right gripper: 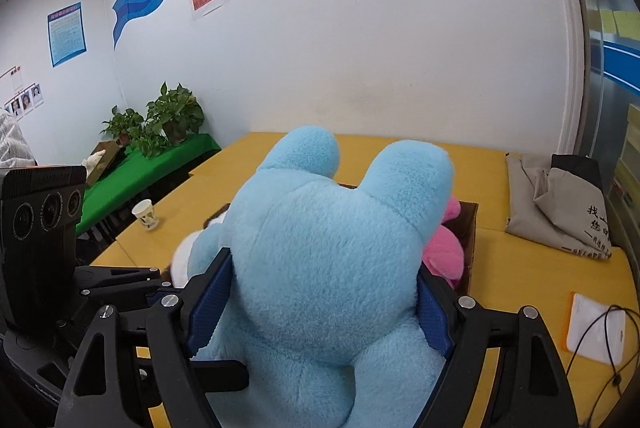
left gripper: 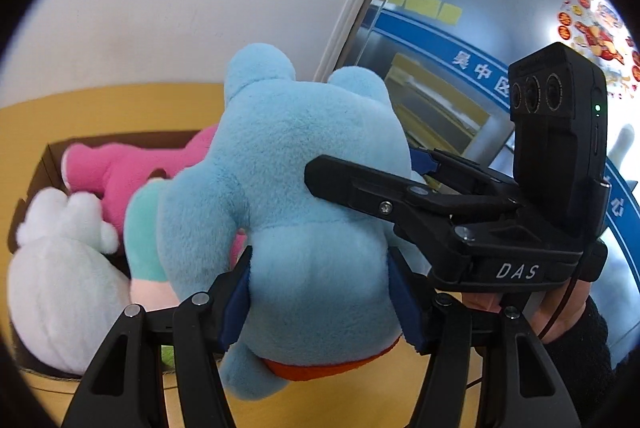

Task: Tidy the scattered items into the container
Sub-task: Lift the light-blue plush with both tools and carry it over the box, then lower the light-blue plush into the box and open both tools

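Note:
A large light-blue plush toy (left gripper: 288,187) hangs over the cardboard box (left gripper: 44,163), held from two sides. My left gripper (left gripper: 322,296) is shut on its lower body, blue pads pressed into the fur. In the right wrist view my right gripper (right gripper: 324,308) is likewise shut on the blue plush toy (right gripper: 332,236), squeezing its wide middle. In the box lie a pink plush (left gripper: 120,171) and a white plush (left gripper: 60,268). From the right wrist view the box (right gripper: 474,228) shows behind the toy, with the pink plush (right gripper: 444,256) and white plush (right gripper: 182,260) partly hidden.
On the yellow table (right gripper: 520,268) stand a paper cup (right gripper: 146,214), a grey cloth bag (right gripper: 560,211) and a white-and-orange pouch (right gripper: 596,328) with a cable. Potted plants (right gripper: 172,115) sit on a green side table. A white wall is close behind.

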